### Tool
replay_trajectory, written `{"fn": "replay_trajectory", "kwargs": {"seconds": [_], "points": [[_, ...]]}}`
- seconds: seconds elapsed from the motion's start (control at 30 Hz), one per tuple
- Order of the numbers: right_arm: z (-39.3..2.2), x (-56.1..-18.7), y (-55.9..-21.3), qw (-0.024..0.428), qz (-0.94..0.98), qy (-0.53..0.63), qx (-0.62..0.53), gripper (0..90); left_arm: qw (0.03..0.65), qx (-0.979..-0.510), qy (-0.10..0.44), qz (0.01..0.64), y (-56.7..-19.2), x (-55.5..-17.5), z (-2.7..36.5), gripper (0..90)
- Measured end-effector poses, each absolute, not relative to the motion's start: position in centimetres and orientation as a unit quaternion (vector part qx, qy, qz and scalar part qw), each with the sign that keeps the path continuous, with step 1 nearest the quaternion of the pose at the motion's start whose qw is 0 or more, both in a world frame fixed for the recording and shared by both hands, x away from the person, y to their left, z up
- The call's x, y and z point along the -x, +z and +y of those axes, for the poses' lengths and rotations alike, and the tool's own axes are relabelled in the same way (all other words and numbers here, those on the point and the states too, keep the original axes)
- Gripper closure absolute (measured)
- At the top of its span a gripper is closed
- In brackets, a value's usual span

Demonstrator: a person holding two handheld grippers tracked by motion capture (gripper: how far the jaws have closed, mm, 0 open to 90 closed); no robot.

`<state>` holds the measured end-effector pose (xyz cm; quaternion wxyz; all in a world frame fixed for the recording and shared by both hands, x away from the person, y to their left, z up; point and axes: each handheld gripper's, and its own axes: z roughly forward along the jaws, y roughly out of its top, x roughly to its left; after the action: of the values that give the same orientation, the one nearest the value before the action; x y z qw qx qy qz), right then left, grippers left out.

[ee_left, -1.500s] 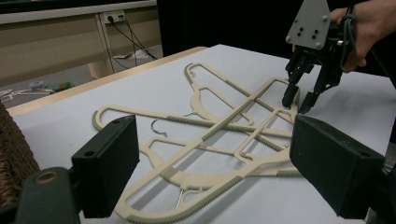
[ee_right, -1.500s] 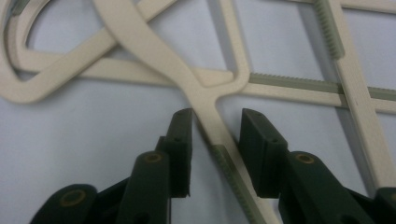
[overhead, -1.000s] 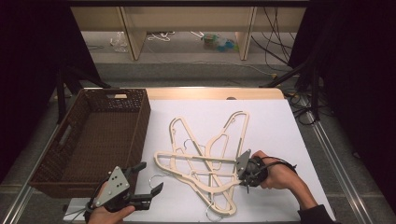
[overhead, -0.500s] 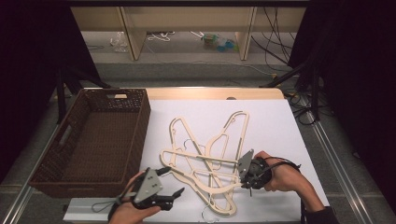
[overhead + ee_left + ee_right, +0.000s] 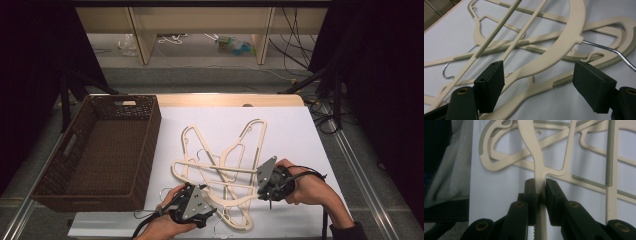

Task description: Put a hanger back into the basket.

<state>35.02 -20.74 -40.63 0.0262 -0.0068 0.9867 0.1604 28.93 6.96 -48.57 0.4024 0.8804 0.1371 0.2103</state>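
Hanger (image 5: 534, 147) stiff, light, tangle-prone near worktop's front edge; clamped by right gripper (image 5: 540, 187). Left gripper (image 5: 539, 82) jaws released, just been closing, shoulder between them.

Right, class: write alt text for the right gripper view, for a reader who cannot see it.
The right gripper has its two black jaws clamped on a thin arm of a cream plastic hanger. More cream hangers lie tangled beyond it on a white tabletop.

hanger (image 5: 537, 157) lower end hidden between right gripper (image 5: 541, 192) pads; left gripper (image 5: 192, 204) covers hanger pile's near-left part
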Motion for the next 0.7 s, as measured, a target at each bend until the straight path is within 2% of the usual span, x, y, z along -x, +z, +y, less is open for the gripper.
{"fn": "replay_trajectory", "kwargs": {"seconds": [0.23, 0.27, 0.4, 0.7], "points": [[-20.9, -34.9, -40.4, 0.024, 0.986, 0.163, 0.010, 80.4, 0.389, -0.886, 0.225, 0.118, -49.0, -29.6, 6.1, 28.0], [-20.8, -34.9, -40.4, 0.024, 0.986, 0.163, 0.011, 80.4, 0.392, -0.883, 0.227, 0.120, -49.0, -29.8, 6.0, 31.4], [-20.9, -34.8, -40.4, 0.023, 0.987, 0.162, 0.010, 80.3, 0.403, -0.885, 0.208, 0.104, -48.8, -30.3, 5.7, 35.0], [-21.2, -35.1, -40.7, 0.023, 0.985, 0.173, 0.014, 80.6, 0.409, -0.886, 0.219, -0.006, -46.7, -30.7, 4.6, 65.7]]}}
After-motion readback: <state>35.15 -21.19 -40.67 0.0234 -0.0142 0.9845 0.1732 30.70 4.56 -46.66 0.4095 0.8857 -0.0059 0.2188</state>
